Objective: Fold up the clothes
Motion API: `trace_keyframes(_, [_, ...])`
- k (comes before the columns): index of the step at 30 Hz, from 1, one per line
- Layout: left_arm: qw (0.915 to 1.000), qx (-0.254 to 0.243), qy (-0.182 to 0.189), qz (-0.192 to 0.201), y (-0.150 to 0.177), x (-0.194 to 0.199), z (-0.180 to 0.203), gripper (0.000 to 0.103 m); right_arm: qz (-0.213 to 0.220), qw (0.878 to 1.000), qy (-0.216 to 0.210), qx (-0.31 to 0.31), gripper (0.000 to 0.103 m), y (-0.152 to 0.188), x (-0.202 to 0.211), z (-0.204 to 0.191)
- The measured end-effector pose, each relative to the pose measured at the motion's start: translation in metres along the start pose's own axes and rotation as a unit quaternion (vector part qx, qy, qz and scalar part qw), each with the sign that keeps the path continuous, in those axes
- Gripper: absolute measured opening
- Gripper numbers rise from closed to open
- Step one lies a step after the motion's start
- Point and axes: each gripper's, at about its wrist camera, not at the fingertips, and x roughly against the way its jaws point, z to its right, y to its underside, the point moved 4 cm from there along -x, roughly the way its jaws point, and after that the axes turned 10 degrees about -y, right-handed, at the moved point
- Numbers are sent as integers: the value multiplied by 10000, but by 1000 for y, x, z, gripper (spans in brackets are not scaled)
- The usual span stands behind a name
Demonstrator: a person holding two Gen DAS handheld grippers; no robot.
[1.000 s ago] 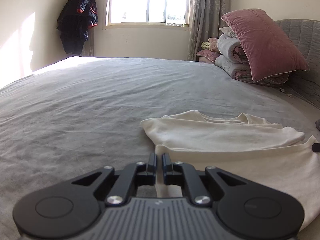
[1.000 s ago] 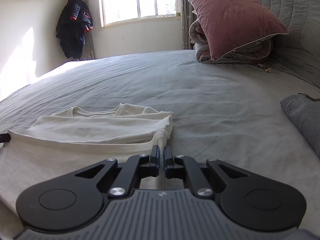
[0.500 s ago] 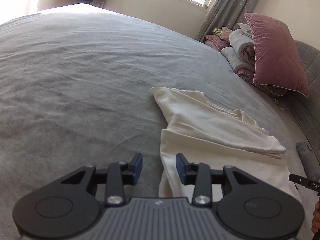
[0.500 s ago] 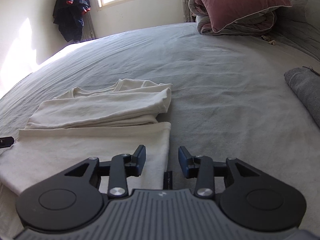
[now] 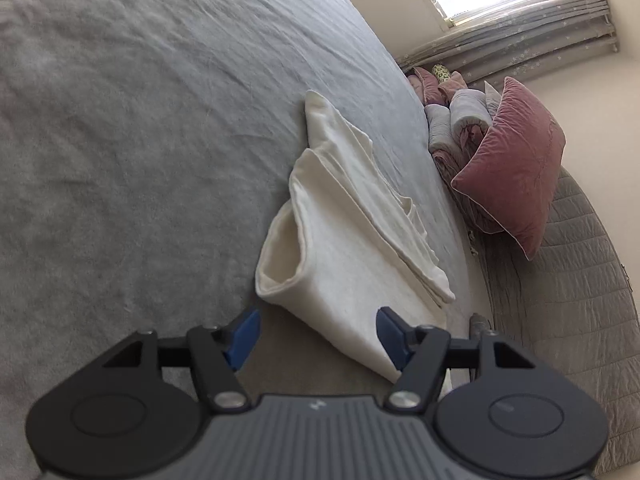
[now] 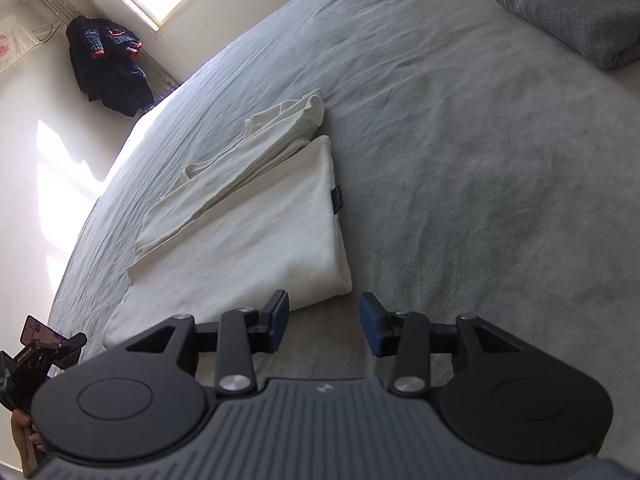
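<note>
Lying partly folded on the grey bed [image 6: 460, 168]: one cream long-sleeved top [image 6: 256, 224], sleeves lying across the upper body, lower half flat, near hem gaping open. Left tongs [image 5: 318, 336] and right tongs [image 6: 323, 320] are hovering spread at its near corners, gripping nothing. Judged mid-fold; next, pinching both hem corners. Folded grey garment [image 6: 576, 16] is lying well apart.

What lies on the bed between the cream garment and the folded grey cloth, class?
Nothing: in the right wrist view, only bare grey bedsheet stretches between the cream garment and the folded grey cloth.
</note>
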Motion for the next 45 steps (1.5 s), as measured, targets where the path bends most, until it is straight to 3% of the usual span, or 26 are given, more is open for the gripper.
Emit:
trace_keyframes(3, [9991,361,-12,228,9,-16,2,64,121,9994,-111,-305,44,7,-17,-3])
trace_keyframes(5, [9965,646,-68,526,12,-24,2,60,446,9973,-160,-566,44,6,-23,-1])
trace_keyframes(6, [9943,811,-146,684,12,-26,1,51,630,9954,-185,-692,44,5,-26,0])
trace_keyframes(7, [9917,985,-270,784,12,-28,1,35,824,9926,-217,-865,44,4,-27,3])
trace_keyframes(8, [9889,1167,-385,832,12,-30,-1,28,1016,9884,-251,-1102,43,4,-26,7])
trace_keyframes(10, [9828,1541,-415,924,12,-34,-5,15,1347,9762,-284,-1675,37,6,-24,16])
trace_keyframes(12, [9782,1739,-466,1037,15,-38,-6,8,1607,9634,-230,-2135,10,11,-24,25])
trace_keyframes(15, [9747,1770,-674,1188,18,-34,2,6,1789,9575,-126,-2258,7,14,-17,20])
trace_keyframes(21, [9754,1572,-957,1217,11,-16,15,5,2052,9515,62,-2291,7,16,0,6])
trace_keyframes(35, [9831,1242,-967,935,48,36,-2,5,1725,9639,109,-2027,7,49,36,-3])
trace_keyframes(41, [9853,1098,-908,941,68,48,-10,5,1576,9682,110,-1941,7,66,48,-4])
trace_keyframes(45, [9866,893,-1058,867,76,40,-19,6,1511,9691,126,-1948,7,73,44,4])
